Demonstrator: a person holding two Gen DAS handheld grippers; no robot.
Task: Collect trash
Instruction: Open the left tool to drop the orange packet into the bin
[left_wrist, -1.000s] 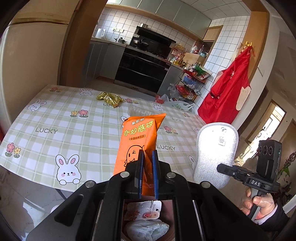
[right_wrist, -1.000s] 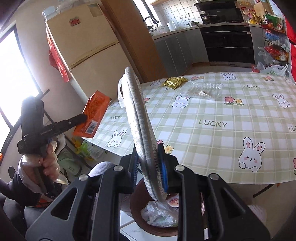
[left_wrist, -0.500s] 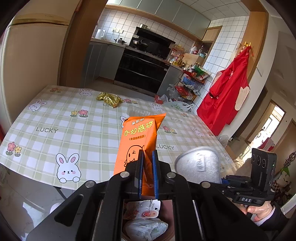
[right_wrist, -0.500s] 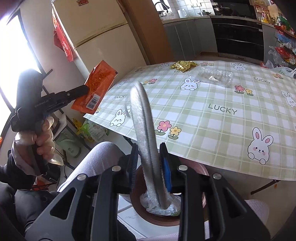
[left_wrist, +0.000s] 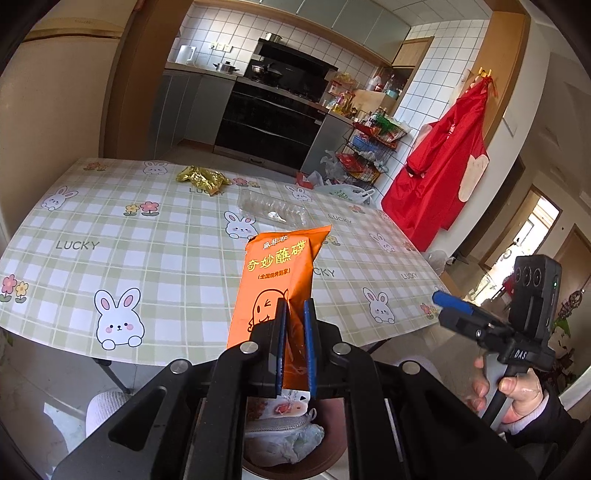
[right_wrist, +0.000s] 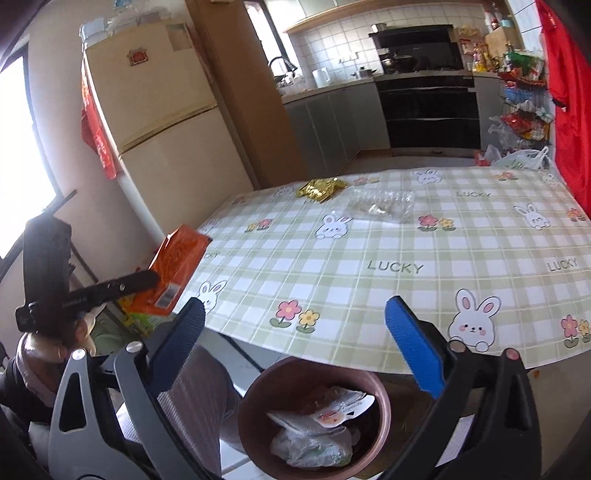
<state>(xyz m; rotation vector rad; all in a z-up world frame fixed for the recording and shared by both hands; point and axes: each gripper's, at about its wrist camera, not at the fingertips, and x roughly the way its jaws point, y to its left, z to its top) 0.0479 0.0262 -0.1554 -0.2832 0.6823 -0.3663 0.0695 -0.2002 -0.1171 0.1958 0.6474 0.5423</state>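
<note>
Up front in the left wrist view, the left gripper (left_wrist: 294, 332) is clamped narrow on the lower part of an orange snack bag (left_wrist: 275, 280), which stands upright just past the near edge of the table (left_wrist: 159, 266). Directly below it sits the brown bin (left_wrist: 295, 467) w/ a grey pad (left_wrist: 273, 424) and white plastic inside. Gold wrapper (left_wrist: 201, 177) lies nr the far edge, clear plastic tray (left_wrist: 273, 210) beside it, more toward mid-table. Right gripper (left_wrist: 458, 314) shows at the right, off the table's edge, held in a hand (left_wrist: 517, 395).

Right wrist view: right gripper (right_wrist: 295, 336) fingers spread wide, nothing between them, above the bin (right_wrist: 258, 402), which sits under the table's near edge (right_wrist: 332, 347). Grey pad (right_wrist: 306, 424) lies in the bin w/ a tag and crumpled plastic. Left gripper (right_wrist: 157, 275) at left, off the table's left edge, pinching the orange bag (right_wrist: 177, 266). Gold wrapper (right_wrist: 319, 188) and clear tray (right_wrist: 382, 203) nr the far edge.
</note>
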